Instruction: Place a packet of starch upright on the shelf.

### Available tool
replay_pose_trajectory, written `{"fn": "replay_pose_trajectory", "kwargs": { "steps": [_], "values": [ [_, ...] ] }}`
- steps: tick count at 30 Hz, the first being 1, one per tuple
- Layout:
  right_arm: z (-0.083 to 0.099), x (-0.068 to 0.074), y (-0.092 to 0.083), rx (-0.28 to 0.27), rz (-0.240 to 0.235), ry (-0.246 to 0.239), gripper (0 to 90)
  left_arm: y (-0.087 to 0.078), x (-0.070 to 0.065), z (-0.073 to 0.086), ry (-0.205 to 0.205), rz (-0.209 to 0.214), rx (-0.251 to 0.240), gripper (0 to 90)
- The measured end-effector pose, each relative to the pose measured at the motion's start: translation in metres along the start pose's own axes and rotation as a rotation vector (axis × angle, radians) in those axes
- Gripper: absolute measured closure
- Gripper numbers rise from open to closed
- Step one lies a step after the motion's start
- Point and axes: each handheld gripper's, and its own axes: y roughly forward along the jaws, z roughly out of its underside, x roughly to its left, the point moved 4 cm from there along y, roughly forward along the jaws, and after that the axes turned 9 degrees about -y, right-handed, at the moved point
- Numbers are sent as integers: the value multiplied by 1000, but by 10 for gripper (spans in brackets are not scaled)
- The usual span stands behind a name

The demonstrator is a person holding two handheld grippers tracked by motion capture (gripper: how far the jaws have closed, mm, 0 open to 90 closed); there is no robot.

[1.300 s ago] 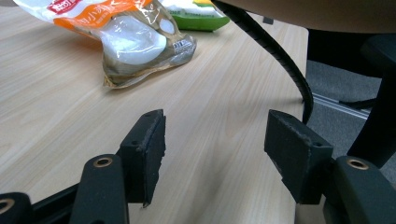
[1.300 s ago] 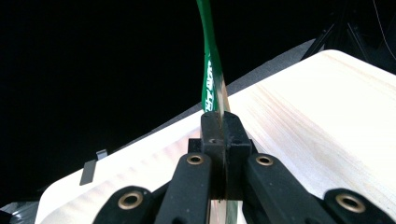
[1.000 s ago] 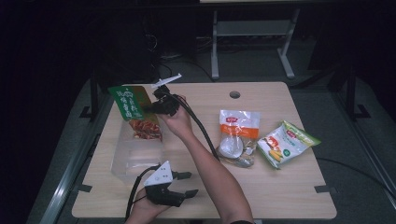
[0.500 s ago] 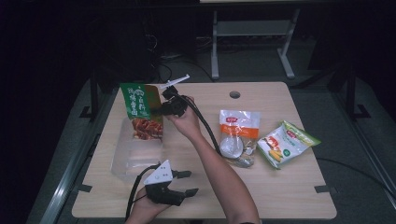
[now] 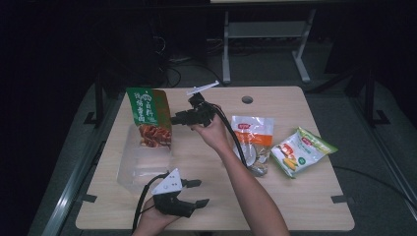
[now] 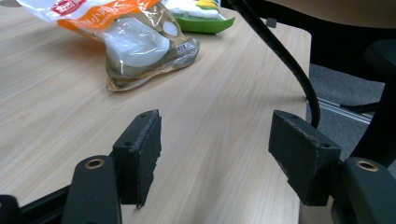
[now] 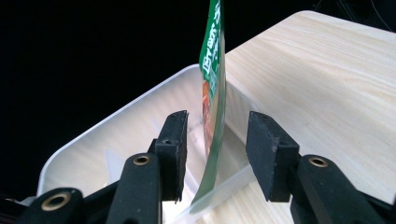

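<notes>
A green snack bag (image 5: 147, 113) stands upright in a clear plastic bin (image 5: 135, 169) at the table's left. My right gripper (image 5: 176, 118) is at the bag's right edge. In the right gripper view the bag (image 7: 214, 70) rises edge-on between the jaws of that gripper (image 7: 217, 126). The jaws have just been opening, and neither pad presses on the bag. The bin's wall (image 7: 116, 135) lies behind it. My left gripper (image 5: 194, 191) rests near the front edge. Its jaws have just been opening a little further, and in its own view my left gripper (image 6: 215, 128) holds nothing.
An orange-and-clear food packet (image 5: 253, 135) lies right of centre, and a green-and-yellow packet (image 5: 302, 150) lies further right. Both packets, the orange one (image 6: 135, 42) and the green one (image 6: 198, 11), lie ahead of the left gripper. A black cable (image 6: 289, 65) runs across the table.
My right gripper has opened and let go of the green bag, and the hand has drawn back to the right. The bag now stands a little further right. The left hand has stayed put.
</notes>
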Motion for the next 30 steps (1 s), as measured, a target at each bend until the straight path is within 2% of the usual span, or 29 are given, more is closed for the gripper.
{"fn": "replay_pose_trajectory", "kwargs": {
  "steps": [4,9,13,22,23,30],
  "values": [
    [10,1,-11,9,-9,4,572,0,1,0,-3,-3,-1,335],
    [22,4,-27,-5,-19,19,568,1,-1,1,-7,-2,3,333],
    [33,5,-41,-5,-11,24,565,2,-3,1,5,4,13,333],
    [58,5,-65,-1,-12,55,547,4,-4,2,-1,11,25,330],
    [61,5,-67,2,-12,53,546,4,-3,2,14,9,29,329],
    [84,7,-87,-4,5,68,542,7,-3,3,9,10,34,322]
  ]
}}
